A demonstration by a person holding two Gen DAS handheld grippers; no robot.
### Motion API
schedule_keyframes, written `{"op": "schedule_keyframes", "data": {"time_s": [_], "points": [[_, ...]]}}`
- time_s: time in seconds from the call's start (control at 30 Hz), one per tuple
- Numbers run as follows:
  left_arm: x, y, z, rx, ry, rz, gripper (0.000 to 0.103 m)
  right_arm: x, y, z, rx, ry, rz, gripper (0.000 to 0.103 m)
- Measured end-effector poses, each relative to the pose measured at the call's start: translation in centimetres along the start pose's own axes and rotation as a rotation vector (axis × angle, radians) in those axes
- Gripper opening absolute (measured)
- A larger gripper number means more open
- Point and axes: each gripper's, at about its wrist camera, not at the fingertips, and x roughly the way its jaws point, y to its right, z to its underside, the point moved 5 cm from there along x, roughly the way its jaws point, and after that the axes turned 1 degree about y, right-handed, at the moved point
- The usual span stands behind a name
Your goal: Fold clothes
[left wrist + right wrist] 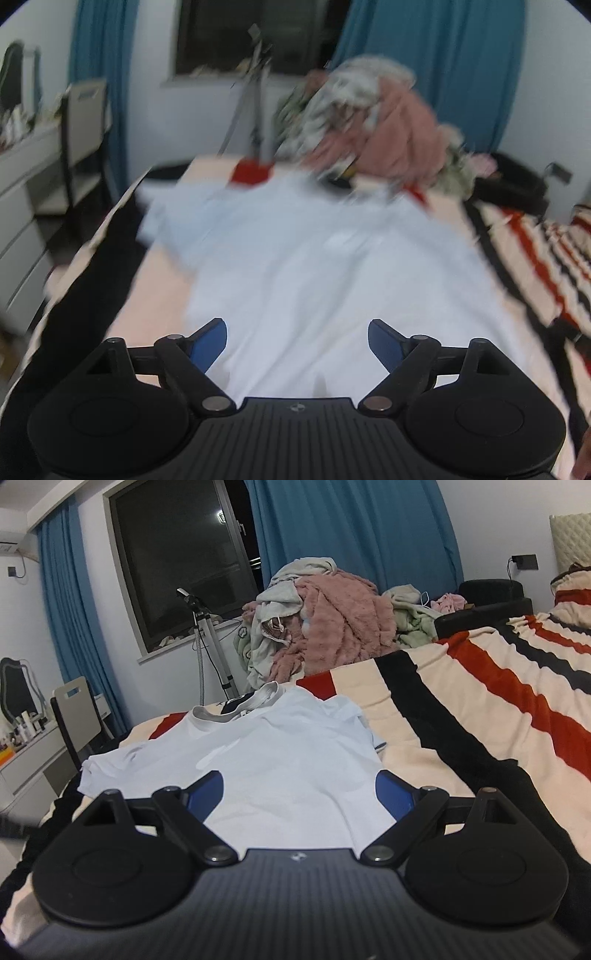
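One pale blue short-sleeved cotton T-shirt point(291, 753) lies spread on the cream bed blanket with red and black stripes point(491, 716), and no fold shows in it that I can make out. In the right wrist view it fills the centre of the frame, its grey ribbed collar point(236, 709) toward the upper middle, one sleeve reaching to the left edge of the bed and the other bunched at centre right, with the hem running down under the camera. The right gripper point(301, 794) hangs over the hem end with its blue-padded jaws standing wide apart and nothing between them; whether the pads touch the cloth I cannot tell. In the left wrist view, which is heavily blurred, the left gripper point(297, 343) likewise has its jaws spread wide and empty above the same shirt point(314, 266), which occupies the middle of that frame. Judging from this, the folding of this shirt is at its start: the garment is laid out fairly flat, with some wrinkles near the collar and the right-hand sleeve, and the sleeves and body are not yet turned in. Behind it, in the upper centre of both views, sits a heap of unsorted laundry with a fluffy pink garment point(332, 627), which suggests more pieces wait. A silver tripod point(210, 642) stands before the dark window point(177, 554) between blue curtains point(351, 528).
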Motion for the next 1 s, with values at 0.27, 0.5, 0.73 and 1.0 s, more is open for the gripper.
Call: {"op": "schedule_keyframes", "data": {"time_s": [0.27, 0.5, 0.73, 1.0], "points": [[2.6, 5.9, 3.0, 0.004, 0.076, 0.06, 0.091, 0.1, -0.2, -0.1, -0.066, 0.034, 0.017, 0.05], [5.4, 0.5, 5.9, 0.012, 0.027, -0.024, 0.091, 7.0, 2.3, -2.2, 0.119, 0.022, -0.012, 0.085], [6.8, -2.5, 4.6, -0.134, 0.057, -0.017, 0.092, 18.5, 9.8, -2.6, 0.301, -0.086, 0.045, 0.084], [14.1, -5.3, 4.8, -0.234, -0.008, 0.019, 0.091, 27.4, 9.7, -2.1, 0.122, -0.224, 0.081, 0.056]]}}
